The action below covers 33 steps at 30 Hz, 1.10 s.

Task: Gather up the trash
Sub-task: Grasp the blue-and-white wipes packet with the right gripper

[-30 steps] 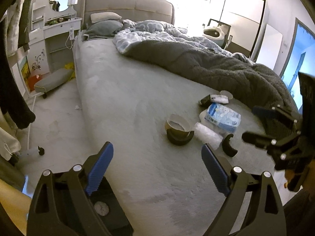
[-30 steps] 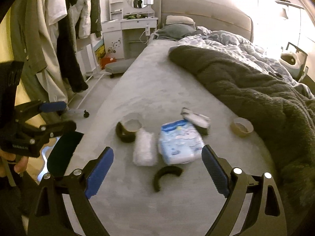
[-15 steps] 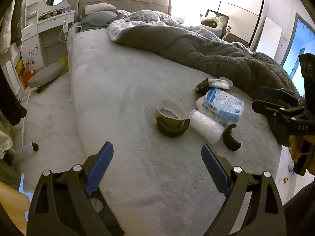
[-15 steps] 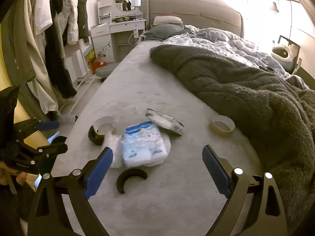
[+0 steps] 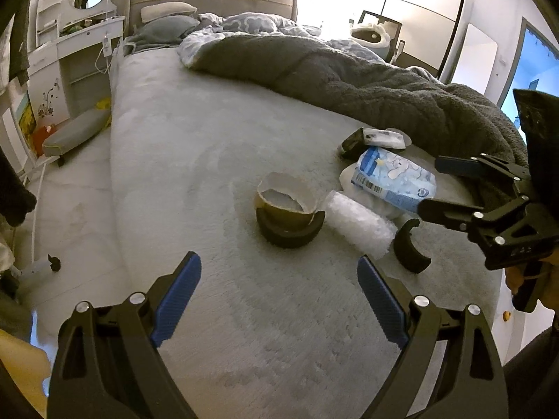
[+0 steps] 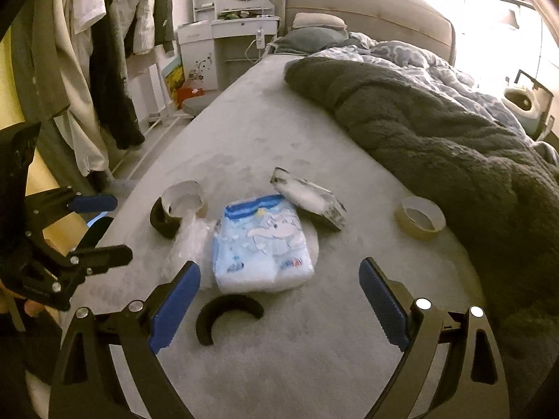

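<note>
Trash lies on the grey bed: a torn cup in a black ring, a clear bubble-wrap roll, a blue-white tissue pack, a black curved piece, a flat dark-and-white packet and a tape roll. My left gripper is open and empty, short of the cup. My right gripper is open and empty, over the black curved piece.
A dark fleece blanket covers the bed's right side. Pillows lie at the headboard. Clothes hang on the left, beside a white dresser. A grey cushion lies on the floor beside the bed.
Both grippers have moved forward toward the trash pile, so the items look larger and nearer. Both stay open. Nothing on the bed has moved.
</note>
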Available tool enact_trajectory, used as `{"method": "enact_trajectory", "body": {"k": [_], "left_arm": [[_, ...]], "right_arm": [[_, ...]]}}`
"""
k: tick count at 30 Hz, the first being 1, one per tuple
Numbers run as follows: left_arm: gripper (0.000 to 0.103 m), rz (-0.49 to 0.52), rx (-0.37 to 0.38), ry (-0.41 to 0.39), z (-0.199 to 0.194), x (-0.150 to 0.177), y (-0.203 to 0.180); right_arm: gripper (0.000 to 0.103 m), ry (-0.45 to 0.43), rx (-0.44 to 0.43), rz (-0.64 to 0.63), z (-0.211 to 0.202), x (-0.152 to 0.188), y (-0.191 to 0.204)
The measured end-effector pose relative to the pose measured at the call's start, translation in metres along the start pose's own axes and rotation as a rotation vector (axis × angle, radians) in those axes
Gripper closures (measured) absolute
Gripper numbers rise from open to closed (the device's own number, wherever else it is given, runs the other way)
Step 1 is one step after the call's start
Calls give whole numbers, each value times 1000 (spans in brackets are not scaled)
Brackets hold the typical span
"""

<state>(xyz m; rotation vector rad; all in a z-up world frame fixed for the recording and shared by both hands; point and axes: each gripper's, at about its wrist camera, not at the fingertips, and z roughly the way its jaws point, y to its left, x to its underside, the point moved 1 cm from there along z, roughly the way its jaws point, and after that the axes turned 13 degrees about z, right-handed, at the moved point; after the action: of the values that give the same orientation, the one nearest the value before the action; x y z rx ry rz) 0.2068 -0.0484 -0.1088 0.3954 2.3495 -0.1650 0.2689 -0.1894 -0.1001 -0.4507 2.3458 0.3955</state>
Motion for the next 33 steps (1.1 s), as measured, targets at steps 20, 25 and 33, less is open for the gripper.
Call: {"method": "enact_trajectory", "body": {"k": [20, 25, 33], "left_arm": [[17, 14, -17, -9, 22, -6, 0], [21, 6, -21, -23, 23, -7, 1], [33, 6, 1, -21, 30, -10, -2]], "right_arm": [[43, 29, -13, 9, 16, -11, 0], [43, 7, -34, 32, 8, -17, -1], [43, -1, -50, 41, 6, -22, -1]]}}
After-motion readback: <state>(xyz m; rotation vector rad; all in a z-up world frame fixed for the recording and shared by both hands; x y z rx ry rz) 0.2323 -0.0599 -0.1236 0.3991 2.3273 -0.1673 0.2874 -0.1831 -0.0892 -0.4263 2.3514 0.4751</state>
